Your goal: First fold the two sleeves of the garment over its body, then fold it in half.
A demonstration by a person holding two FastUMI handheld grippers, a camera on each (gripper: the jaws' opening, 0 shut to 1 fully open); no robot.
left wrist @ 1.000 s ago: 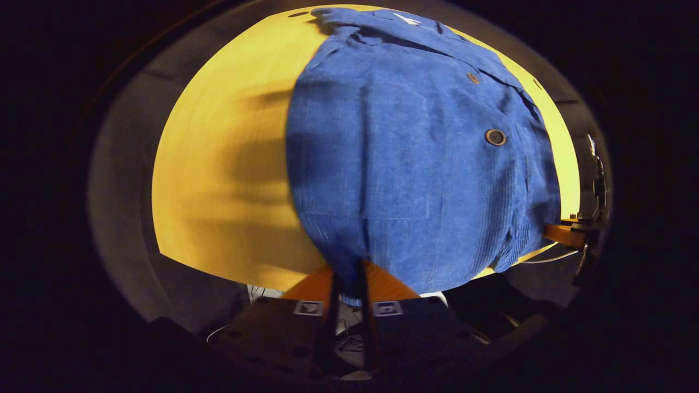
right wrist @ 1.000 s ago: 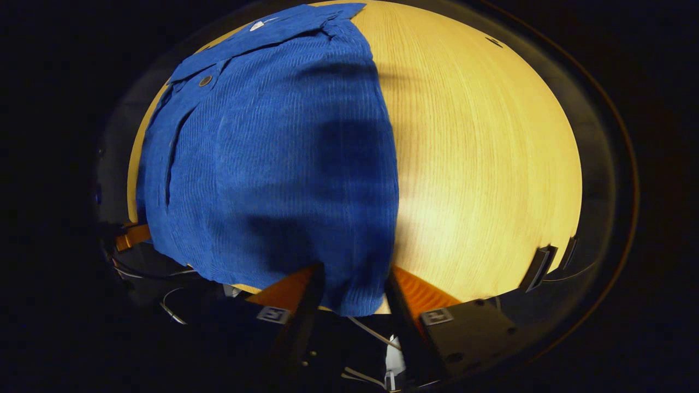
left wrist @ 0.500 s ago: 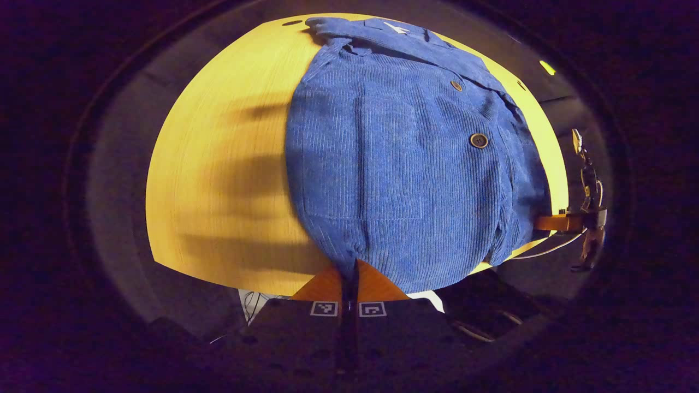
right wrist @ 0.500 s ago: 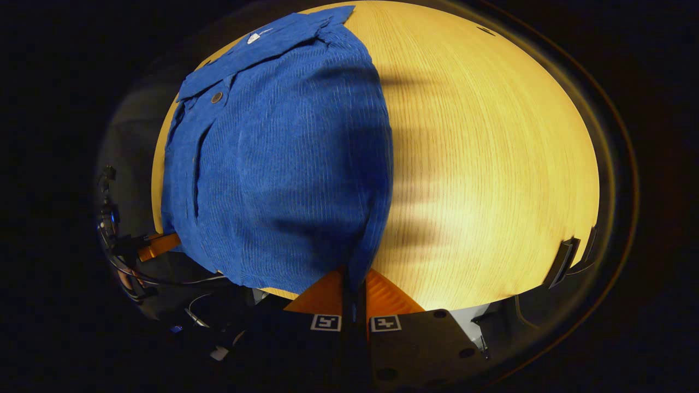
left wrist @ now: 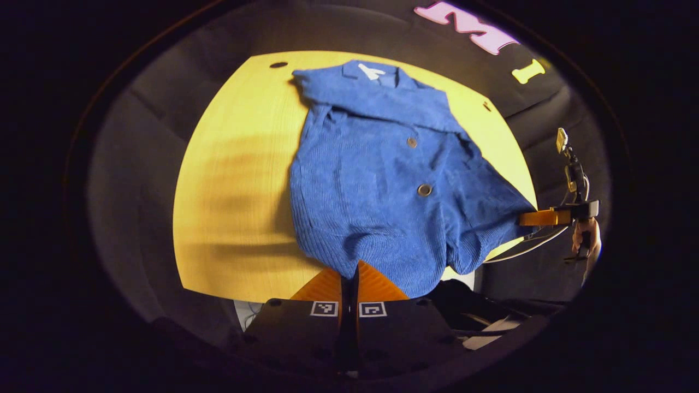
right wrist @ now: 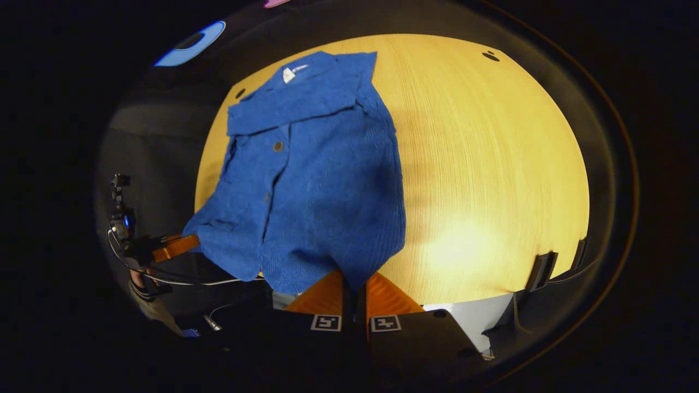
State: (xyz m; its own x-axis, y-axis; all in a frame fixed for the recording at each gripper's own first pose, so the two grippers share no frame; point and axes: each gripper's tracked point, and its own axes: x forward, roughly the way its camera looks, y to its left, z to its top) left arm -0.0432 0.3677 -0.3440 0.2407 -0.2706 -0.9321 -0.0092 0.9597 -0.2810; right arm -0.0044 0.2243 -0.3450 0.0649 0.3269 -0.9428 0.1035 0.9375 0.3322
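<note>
- While its collar end lies on the round yellow wooden table [left wrist: 229, 180], a blue corduroy buttoned garment [left wrist: 377, 180] has its hem lifted
- Left gripper [left wrist: 349, 273] clamps one hem corner
- Right gripper [right wrist: 354, 286] clamps the other corner

Both views overlook table [left wrist: 229, 180], sharing garment [left wrist: 377, 185]

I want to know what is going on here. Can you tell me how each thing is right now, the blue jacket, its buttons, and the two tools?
Blue jacket: sleeves folded in, bottom hem lifted off the table at both corners.
Buttons: two show on the front.
Left tool: shut on the jacket's hem corner.
Right tool: shut on the other hem corner.
</note>
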